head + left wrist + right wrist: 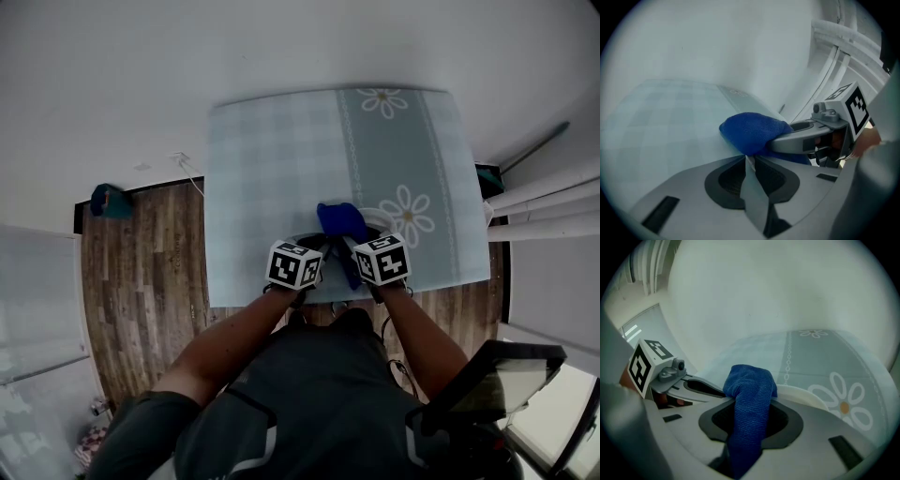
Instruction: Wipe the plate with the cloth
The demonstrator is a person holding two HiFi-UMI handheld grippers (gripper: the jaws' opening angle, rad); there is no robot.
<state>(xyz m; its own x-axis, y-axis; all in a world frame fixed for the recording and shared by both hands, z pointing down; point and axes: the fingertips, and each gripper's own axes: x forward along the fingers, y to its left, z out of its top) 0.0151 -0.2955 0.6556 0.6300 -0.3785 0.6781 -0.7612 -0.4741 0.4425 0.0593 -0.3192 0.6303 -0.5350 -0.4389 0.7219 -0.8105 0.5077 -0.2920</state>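
Note:
A white plate (386, 217) lies at the near edge of the table (272, 178), which has a pale blue daisy tablecloth. A blue cloth (341, 221) rests bunched on the plate. My right gripper (350, 251) is shut on the cloth (751, 394), which hangs between its jaws over the plate's rim (806, 398). My left gripper (314, 247) is close beside it on the left, shut on a thin white edge, the plate's near rim (750, 162). The left gripper view shows the cloth (752, 131) bulging just beyond the right gripper's finger (801, 139).
Wooden floor shows left of the table, with a small teal object (111, 201) lying on it. White rails (544, 202) run along the table's right side. A dark flat panel (497, 375) stands at the lower right by the person's body.

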